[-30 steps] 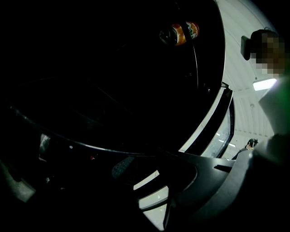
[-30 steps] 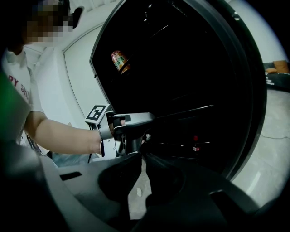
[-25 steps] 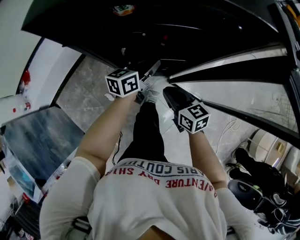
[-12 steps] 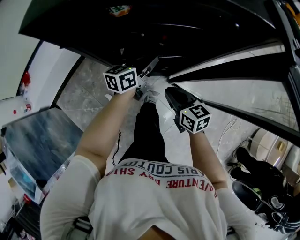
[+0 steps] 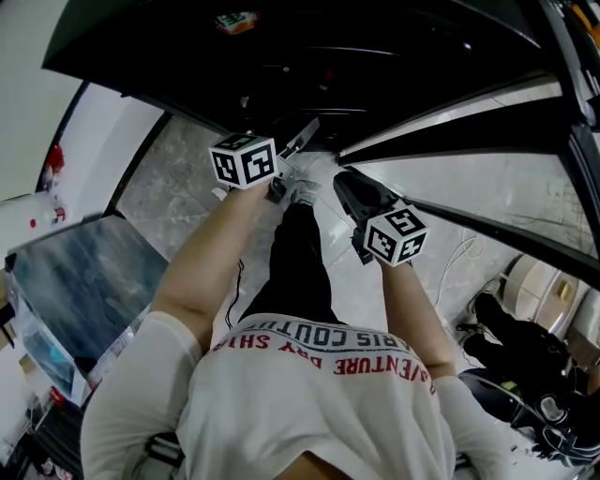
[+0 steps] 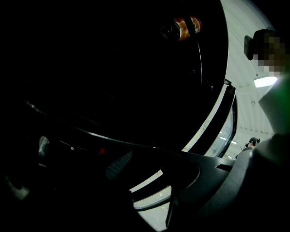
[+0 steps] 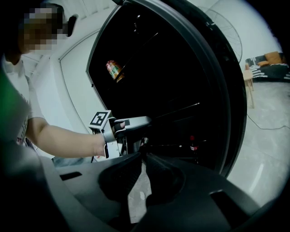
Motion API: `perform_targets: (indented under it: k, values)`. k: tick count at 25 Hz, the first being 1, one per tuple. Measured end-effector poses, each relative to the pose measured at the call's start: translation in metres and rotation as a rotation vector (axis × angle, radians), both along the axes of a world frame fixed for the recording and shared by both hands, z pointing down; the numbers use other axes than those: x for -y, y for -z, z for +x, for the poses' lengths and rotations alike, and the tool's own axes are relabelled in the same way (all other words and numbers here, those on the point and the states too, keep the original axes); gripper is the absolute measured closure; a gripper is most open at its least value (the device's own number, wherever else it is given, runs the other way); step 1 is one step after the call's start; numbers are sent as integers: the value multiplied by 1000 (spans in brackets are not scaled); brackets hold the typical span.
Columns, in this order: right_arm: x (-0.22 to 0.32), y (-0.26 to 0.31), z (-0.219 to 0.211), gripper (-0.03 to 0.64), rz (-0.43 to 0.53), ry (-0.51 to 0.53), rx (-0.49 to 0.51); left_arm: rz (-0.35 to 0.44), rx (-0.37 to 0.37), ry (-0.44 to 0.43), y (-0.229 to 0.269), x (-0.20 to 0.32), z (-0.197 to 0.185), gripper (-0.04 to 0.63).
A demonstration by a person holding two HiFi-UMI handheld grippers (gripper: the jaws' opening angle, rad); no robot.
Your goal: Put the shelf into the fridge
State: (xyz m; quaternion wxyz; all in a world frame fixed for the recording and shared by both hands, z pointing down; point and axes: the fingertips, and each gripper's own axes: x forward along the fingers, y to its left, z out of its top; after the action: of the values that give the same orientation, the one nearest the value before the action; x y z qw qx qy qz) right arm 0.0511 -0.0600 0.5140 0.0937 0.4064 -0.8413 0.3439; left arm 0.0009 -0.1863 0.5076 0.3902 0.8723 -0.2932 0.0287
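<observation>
Shelf [image 5: 487, 187] work starts nearest you. Your right gripper [image 7: 144, 156] has its jaws pinched almost together, and I judge they clamp the shelf's near corner, at centre frame in the head view. Just beyond it, your left gripper [image 6: 152, 174] has just been opening its jaws. They stand wide, with the rim running between them and neither pad pressing on it, so one hand alone seems to carry the glass.

The pane stretches across the right of the head view, floor showing through it, its far edge at the mouth of the dark fridge [image 5: 309, 56]. Close the left jaws on the rim before you push, then keep the pane level and feed both side edges in evenly. Deep inside, at the top of the frame, a can [image 5: 234, 19] sits well apart from the shelf.
</observation>
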Motion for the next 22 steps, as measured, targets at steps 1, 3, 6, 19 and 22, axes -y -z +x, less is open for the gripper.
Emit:
perform_targets:
  k: [1, 3, 6, 19, 22]
  values:
    - [1, 5, 1, 576, 7, -4, 5, -8, 0, -6, 0, -5, -1, 408]
    - [2, 16, 3, 577, 20, -8, 13, -18, 3, -29, 3, -17, -1, 408]
    - [3, 37, 8, 577, 44, -6, 23, -17, 15, -74, 16, -37, 3, 410]
    - [-3, 141, 3, 588, 153, 38, 87, 36, -32, -212, 119, -116, 4, 549]
    - [-6, 166, 0, 589, 184, 65, 103, 60, -39, -218, 143, -126, 1, 552]
